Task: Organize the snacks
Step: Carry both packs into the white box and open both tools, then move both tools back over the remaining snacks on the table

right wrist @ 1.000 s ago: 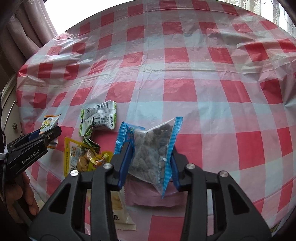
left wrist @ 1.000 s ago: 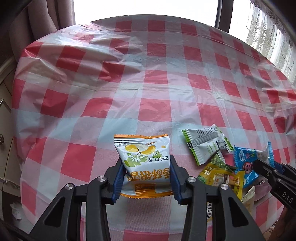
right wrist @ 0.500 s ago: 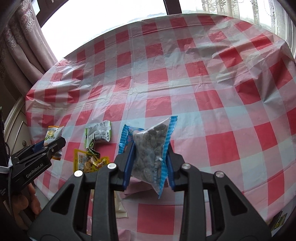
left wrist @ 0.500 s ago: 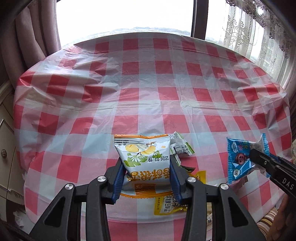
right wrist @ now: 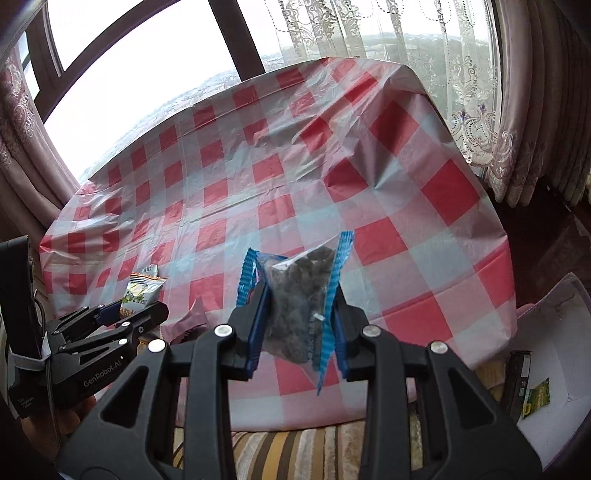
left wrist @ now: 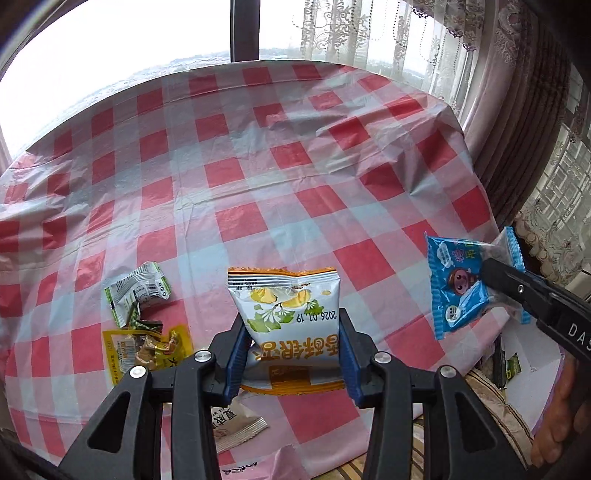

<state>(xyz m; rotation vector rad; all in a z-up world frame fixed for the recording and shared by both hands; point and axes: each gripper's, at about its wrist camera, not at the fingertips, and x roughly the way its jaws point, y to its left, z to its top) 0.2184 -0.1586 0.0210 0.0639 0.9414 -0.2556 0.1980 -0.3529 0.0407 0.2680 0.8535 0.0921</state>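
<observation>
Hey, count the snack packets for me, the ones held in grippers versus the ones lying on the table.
Held in grippers: 2, white-and-orange packet, blue packet
Lying on the checked tablecloth: 3, green-and-white packet, yellow packet, beige packet
Total: 5

Table [left wrist: 280, 192] under red-and-white checked plastic cloth, wrinkled, draped over edges; large window [right wrist: 147, 62] behind, dark frame, daylight overexposed; white lace sheer [right wrist: 388, 33] at right of window; heavy pinkish curtains [left wrist: 524, 122] both sides; striped brown-and-cream fabric [right wrist: 295, 454] below table's near edge; floor not discernible.
</observation>
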